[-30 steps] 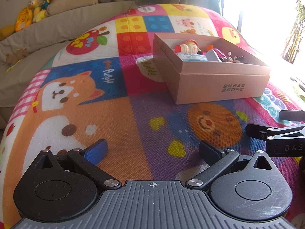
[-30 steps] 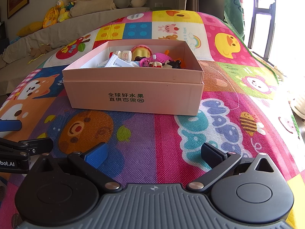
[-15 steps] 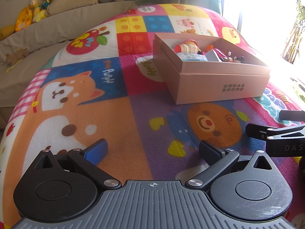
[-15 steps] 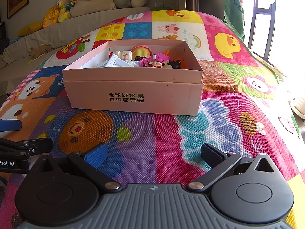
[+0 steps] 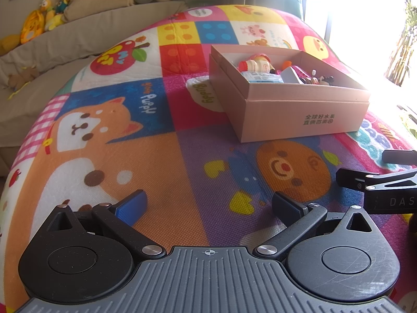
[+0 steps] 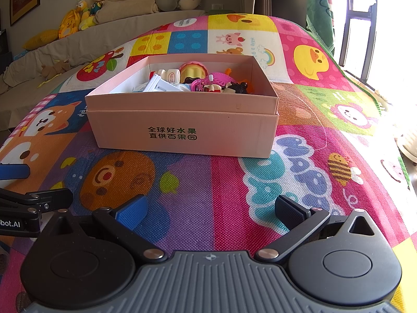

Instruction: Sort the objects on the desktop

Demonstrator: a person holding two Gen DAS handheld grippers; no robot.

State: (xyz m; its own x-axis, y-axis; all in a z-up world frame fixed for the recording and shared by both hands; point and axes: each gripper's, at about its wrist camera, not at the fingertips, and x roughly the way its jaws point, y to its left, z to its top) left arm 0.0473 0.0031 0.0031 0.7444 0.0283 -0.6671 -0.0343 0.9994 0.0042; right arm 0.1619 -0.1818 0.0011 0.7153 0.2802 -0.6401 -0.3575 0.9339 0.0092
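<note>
Covering the surface: cartoon play mat (image 6: 208,182); pink box (image 6: 182,130) centre; sofa (image 6: 78,44) far left; both grippers' jaws apart.

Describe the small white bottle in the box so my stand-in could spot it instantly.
Find the pink cardboard box with dark printed characters on its front, sitting on the colourful play mat. Inside, toward the back left, the small white bottle lies on its side beside a pink and yellow cup-shaped toy. It alone is creamy white, with a red-printed end.
</note>
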